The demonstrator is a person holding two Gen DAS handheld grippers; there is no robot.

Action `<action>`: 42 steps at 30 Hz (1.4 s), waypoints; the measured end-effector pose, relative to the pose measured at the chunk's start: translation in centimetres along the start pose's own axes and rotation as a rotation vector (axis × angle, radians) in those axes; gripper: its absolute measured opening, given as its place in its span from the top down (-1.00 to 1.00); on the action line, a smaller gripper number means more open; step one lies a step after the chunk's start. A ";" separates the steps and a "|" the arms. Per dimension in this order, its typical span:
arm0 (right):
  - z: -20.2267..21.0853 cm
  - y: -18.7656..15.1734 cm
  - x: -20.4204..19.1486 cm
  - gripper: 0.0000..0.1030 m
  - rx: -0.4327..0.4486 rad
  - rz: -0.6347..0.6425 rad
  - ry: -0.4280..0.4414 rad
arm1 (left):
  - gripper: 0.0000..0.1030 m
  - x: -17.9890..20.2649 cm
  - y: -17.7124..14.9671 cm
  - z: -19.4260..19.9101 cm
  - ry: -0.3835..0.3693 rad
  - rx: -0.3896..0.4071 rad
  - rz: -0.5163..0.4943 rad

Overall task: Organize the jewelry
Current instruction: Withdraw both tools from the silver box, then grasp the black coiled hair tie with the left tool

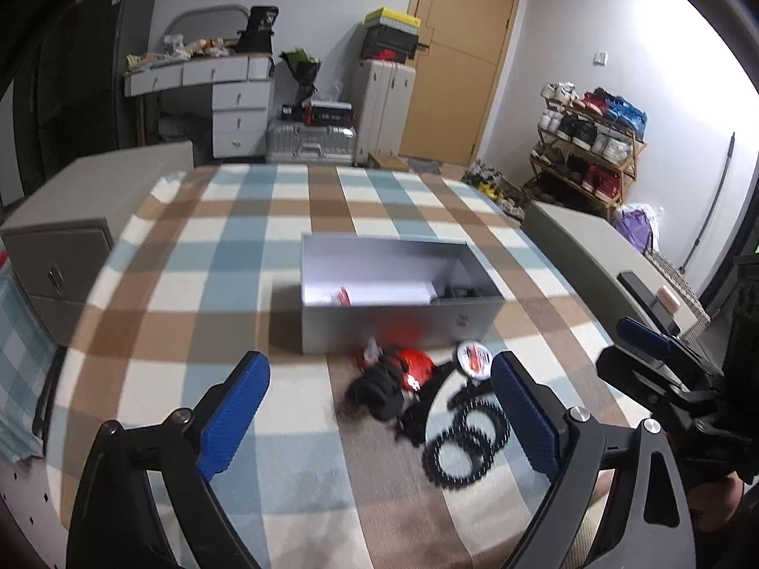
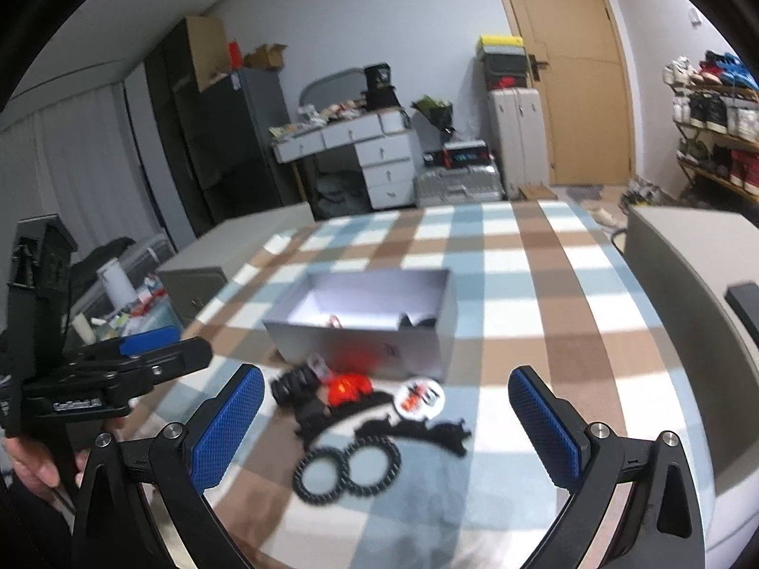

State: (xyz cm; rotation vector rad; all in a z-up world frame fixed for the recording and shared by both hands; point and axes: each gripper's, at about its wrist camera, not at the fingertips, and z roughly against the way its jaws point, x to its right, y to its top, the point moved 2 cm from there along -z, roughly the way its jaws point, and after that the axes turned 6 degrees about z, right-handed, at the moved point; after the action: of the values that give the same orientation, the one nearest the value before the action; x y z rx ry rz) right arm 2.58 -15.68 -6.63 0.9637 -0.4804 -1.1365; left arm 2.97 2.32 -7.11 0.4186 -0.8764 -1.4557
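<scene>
Two open jaws flank jewelry ahead.

Counter with checked cloth

The checked cloth covers the counter. On it lie an open grey box, and just before it a red piece, a round badge and black chains.

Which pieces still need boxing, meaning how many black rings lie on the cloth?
2: the rings lie side by side, touching, in front of the box. Others may hide in the dark pile.
</scene>
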 end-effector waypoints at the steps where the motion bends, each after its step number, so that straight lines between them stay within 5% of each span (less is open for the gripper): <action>1: -0.2 -0.5 0.2 -1.00 -0.018 -0.009 -0.011 | -0.78 0.1 -0.4 -0.2 -0.009 -0.017 -0.005; 16: -1.4 -4.8 2.1 -1.00 -0.135 -0.039 -0.103 | -0.78 3.4 -5.3 -3.9 -0.108 -0.263 -0.078; 36: -1.0 -6.1 5.4 -1.00 -0.146 -0.108 -0.193 | -0.77 5.2 -5.8 -5.4 -0.146 -0.349 -0.146; 38: -0.8 -6.1 5.5 -1.00 -0.145 -0.110 -0.199 | -0.72 5.5 -5.8 -5.6 -0.117 -0.350 -0.173; 42: -0.6 -6.2 5.7 -1.00 -0.144 -0.108 -0.208 | -0.26 5.3 -5.5 -5.9 -0.085 -0.339 -0.183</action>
State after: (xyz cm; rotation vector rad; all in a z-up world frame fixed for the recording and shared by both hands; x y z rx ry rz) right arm 1.89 -21.21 -12.94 0.7570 -0.5108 -1.3583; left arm 2.98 -4.92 -13.48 0.1860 -0.6527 -1.7653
